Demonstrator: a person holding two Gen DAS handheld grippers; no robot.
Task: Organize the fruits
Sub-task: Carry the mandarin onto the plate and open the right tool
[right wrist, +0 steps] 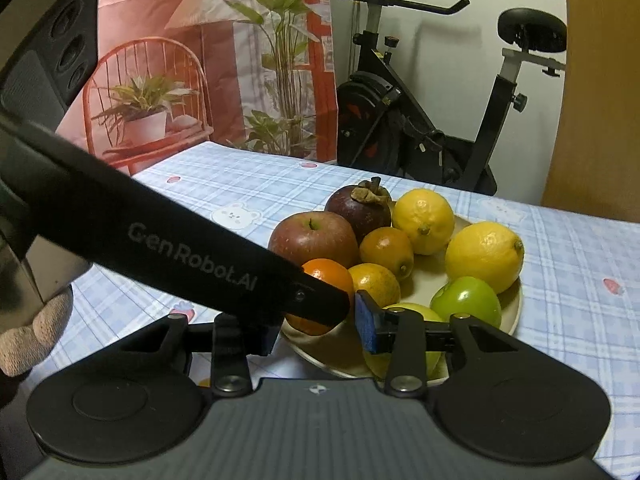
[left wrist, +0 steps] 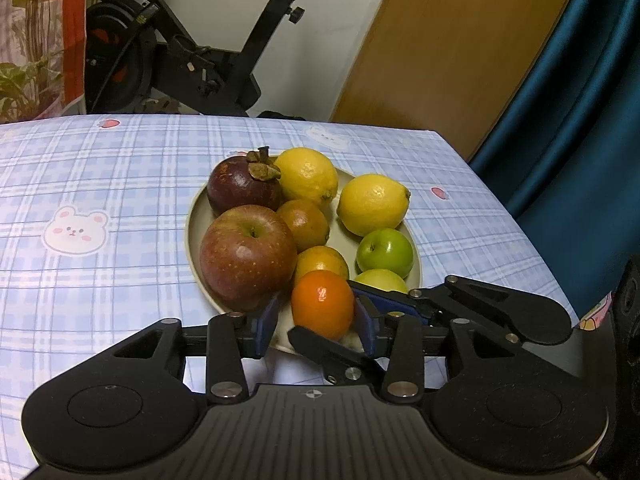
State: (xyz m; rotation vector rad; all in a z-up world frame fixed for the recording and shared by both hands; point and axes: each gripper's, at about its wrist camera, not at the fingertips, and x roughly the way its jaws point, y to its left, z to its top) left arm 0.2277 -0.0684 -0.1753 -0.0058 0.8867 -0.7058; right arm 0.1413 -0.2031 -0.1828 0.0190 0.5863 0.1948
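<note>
A beige plate on the checked tablecloth holds a red apple, a mangosteen, two lemons, two green apples and several small oranges. My left gripper is open, its blue pads on either side of the nearest orange at the plate's front edge. My right gripper is open just in front of the same orange; its fingers cross the left gripper's fingers. The plate and the red apple also show in the right wrist view.
An exercise bike stands behind the table. A wooden door and a blue curtain are at the far right. The table's far edge and right edge are close to the plate. A plant backdrop hangs at the left.
</note>
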